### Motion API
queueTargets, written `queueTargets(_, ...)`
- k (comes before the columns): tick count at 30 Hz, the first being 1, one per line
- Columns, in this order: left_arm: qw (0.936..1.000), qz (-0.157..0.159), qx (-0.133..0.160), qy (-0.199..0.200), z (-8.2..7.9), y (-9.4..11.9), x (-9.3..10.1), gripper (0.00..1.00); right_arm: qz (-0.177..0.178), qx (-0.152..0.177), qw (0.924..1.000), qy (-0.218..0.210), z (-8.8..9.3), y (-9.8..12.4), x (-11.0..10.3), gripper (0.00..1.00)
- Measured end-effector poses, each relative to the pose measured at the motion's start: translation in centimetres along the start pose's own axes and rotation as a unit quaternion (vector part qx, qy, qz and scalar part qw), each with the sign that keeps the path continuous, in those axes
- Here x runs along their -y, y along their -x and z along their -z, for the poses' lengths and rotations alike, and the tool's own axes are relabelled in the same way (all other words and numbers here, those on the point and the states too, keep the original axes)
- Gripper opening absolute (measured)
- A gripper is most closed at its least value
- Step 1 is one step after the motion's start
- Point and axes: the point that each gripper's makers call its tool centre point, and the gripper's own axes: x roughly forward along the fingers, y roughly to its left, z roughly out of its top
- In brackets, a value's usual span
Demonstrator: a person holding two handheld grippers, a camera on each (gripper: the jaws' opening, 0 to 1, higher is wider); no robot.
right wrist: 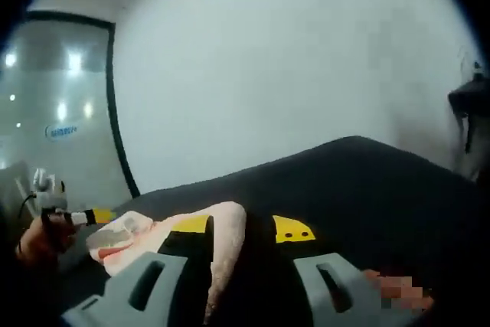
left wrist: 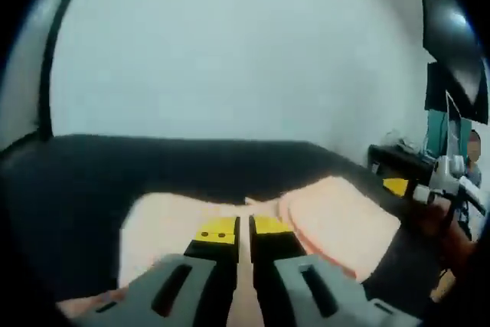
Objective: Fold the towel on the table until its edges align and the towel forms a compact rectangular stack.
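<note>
**Towel Fold: Both Grippers at the Cloth**

Where the black table (left wrist: 84, 189) spreads across the left gripper view, it carries a peach-coloured towel (left wrist: 337, 220) that lies near the camera, partly folded, with a thicker doubled part on the right and a flatter part on the left. Behind the table stands a plain pale wall (left wrist: 230, 51).

In the left gripper view, the left gripper (left wrist: 243, 229) rises from the bottom edge with its two black, yellow-tipped jaws pressed almost together, only a thin slit between them. Towel fabric lies directly under and around the tips (whether cloth is pinched in the slit cannot be told). At the right edge of this view, the right gripper (left wrist: 417, 189) appears beside the towel's far side, held by a hand (left wrist: 448, 227).

In the right gripper view, the right gripper (right wrist: 243, 229) has its jaws standing apart. A raised ridge of towel (right wrist: 226, 246) runs up between them, lying against the left-hand jaw; the other jaw stands clear over the table (right wrist: 360, 181). At the left edge, the left gripper (right wrist: 96, 216) meets the towel's other end, and a glass partition (right wrist: 53, 105) shows ceiling-light reflections.
</note>
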Motion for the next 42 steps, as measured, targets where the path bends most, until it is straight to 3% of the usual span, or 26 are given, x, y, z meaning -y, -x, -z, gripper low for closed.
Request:
queueTargets(1, 0.9992, -0.019, 0.031, -0.017, -0.7, 0.9, -1.6, 0.09, 0.007, -0.005, 0.9999, -0.015, 0.1, 0.0, 0.2, 0.26)
queueTargets(2, 0.9978, -0.043, 0.038, -0.032, -0.3, 1.7, -3.6, 0.09, 0.021, -0.012, 0.9991, -0.035, 0.4, -0.2, 0.6, 0.26)
queueTargets(4, 0.9939, -0.075, 0.029, -0.075, 0.7, 2.9, -6.6, 0.09, 0.079, -0.070, 0.9871, -0.120, 2.4, -0.2, 1.9, 0.26)
queueTargets(5, 0.9927, -0.073, 0.038, -0.089, 0.9, 3.5, -7.4, 0.09, 0.096, -0.084, 0.9800, -0.153, 3.1, 0.3, 1.8, 0.26)
queueTargets(8, 0.9953, -0.003, 0.076, -0.059, 0.7, 4.4, -6.7, 0.07, 0.098, -0.082, 0.9791, -0.158, 3.3, 0.4, -0.1, 0.26)
queueTargets(11, 0.9969, -0.019, 0.056, -0.052, 1.9, 4.3, -9.0, 0.06, 0.085, -0.088, 0.9725, -0.198, 3.5, 2.0, -3.0, 0.26)
queueTargets(12, 0.9972, -0.020, 0.054, -0.047, 2.0, 4.3, -9.3, 0.06, 0.083, -0.080, 0.9744, -0.193, 3.4, 2.8, -3.6, 0.25)
queueTargets(14, 0.9959, 0.009, 0.089, -0.012, 1.0, 4.8, -8.5, 0.06, 0.118, -0.084, 0.9759, -0.163, 4.2, 4.3, -3.1, 0.25)
queueTargets(17, 0.9968, -0.004, 0.074, -0.029, 1.9, 4.7, -9.6, 0.06, 0.141, -0.097, 0.9733, -0.152, 5.7, 5.1, -2.4, 0.24)
queueTargets(19, 0.9975, -0.008, 0.067, -0.021, 2.3, 4.6, -10.3, 0.06, 0.160, -0.127, 0.9704, -0.128, 7.2, 4.9, -1.9, 0.23)
queueTargets(21, 0.9979, -0.006, 0.063, -0.016, 2.4, 4.8, -10.0, 0.06, 0.162, -0.110, 0.9721, -0.129, 6.4, 4.4, -2.4, 0.24)
queueTargets(22, 0.9976, 0.001, 0.067, -0.016, 2.2, 4.9, -9.7, 0.06, 0.161, -0.116, 0.9682, -0.152, 6.8, 4.1, -2.8, 0.24)
queueTargets(25, 0.9972, 0.008, 0.069, -0.028, 2.2, 4.9, -9.3, 0.06, 0.169, -0.111, 0.9692, -0.141, 6.8, 3.4, -3.2, 0.21)
queueTargets(27, 0.9971, 0.007, 0.069, -0.031, 2.2, 4.9, -9.4, 0.06, 0.181, -0.131, 0.9707, -0.089, 7.4, 3.3, -2.7, 0.06)
queueTargets(28, 0.9970, 0.008, 0.072, -0.027, 2.1, 4.9, -9.4, 0.06, 0.174, -0.121, 0.9733, -0.089, 6.9, 3.0, -3.1, 0.05)
queueTargets(30, 0.9969, 0.009, 0.075, -0.023, 2.0, 5.1, -9.4, 0.06, 0.176, -0.112, 0.9771, -0.044, 5.5, 3.0, -3.7, 0.04)
queueTargets(33, 0.9967, 0.011, 0.079, -0.018, 1.9, 5.1, -9.4, 0.06, 0.159, -0.061, 0.9848, -0.036, 2.0, 2.7, -6.4, 0.04)
queueTargets(36, 0.9967, 0.011, 0.078, -0.019, 1.9, 5.1, -9.4, 0.06, 0.141, -0.037, 0.9894, 0.000, -0.4, 2.0, -9.9, 0.04)
queueTargets(41, 0.9967, 0.012, 0.078, -0.021, 1.9, 5.1, -9.3, 0.07, 0.115, -0.006, 0.9888, 0.095, -2.3, 0.0, -15.6, 0.04)
queueTargets(42, 0.9967, 0.013, 0.078, -0.021, 1.9, 5.0, -9.4, 0.07, 0.099, 0.001, 0.9891, 0.109, -2.3, -0.5, -17.8, 0.04)
